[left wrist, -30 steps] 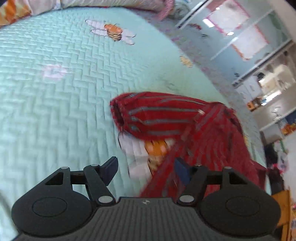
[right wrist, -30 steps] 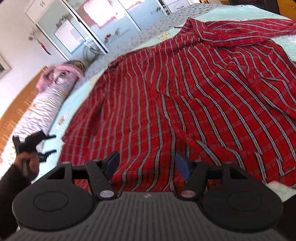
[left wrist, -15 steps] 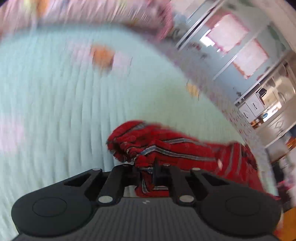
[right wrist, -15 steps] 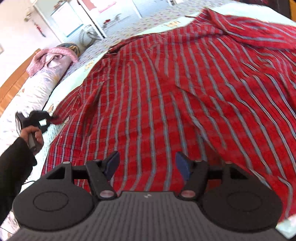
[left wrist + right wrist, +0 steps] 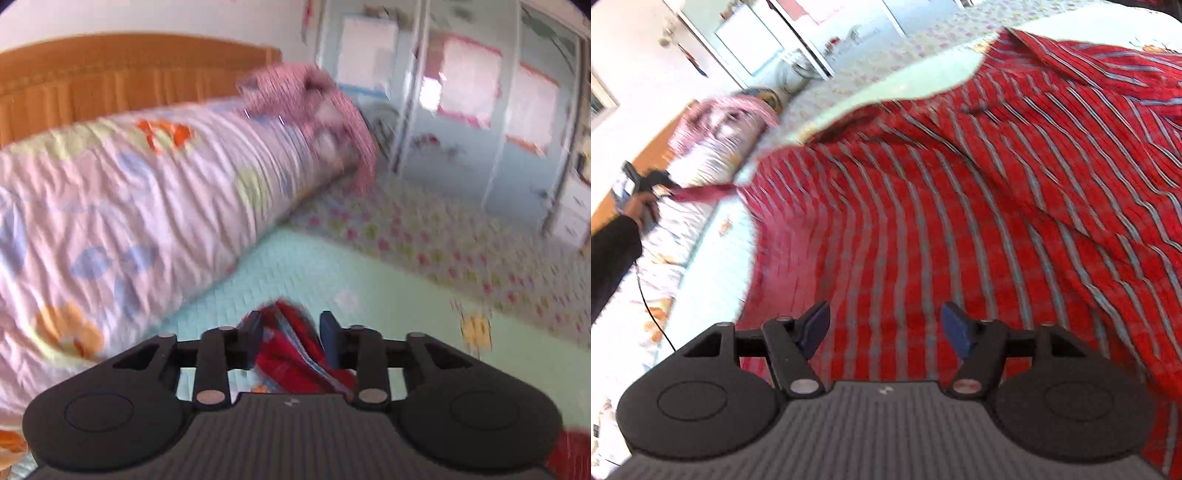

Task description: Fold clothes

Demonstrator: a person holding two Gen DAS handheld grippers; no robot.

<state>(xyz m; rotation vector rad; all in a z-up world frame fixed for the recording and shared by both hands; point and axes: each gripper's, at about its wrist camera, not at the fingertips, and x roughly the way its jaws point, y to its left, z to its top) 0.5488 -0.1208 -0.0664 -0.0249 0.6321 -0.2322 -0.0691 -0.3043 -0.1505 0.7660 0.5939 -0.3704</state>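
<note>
My left claw [image 5: 291,334] has just been opening with the red shirt [image 5: 960,206] cuff between its jaws, so the sleeve could slip back onto the bed [image 5: 369,273] beside the rolled quilt [image 5: 129,206], while my right claw [image 5: 886,326] hangs open and empty over the shirt.

Bright daylight, motion blur, fisheye-warped edges

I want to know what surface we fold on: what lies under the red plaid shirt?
The red plaid shirt lies spread on a pale green quilted bedspread, visible along its far edge. What is directly beneath the shirt's middle is covered.
</note>
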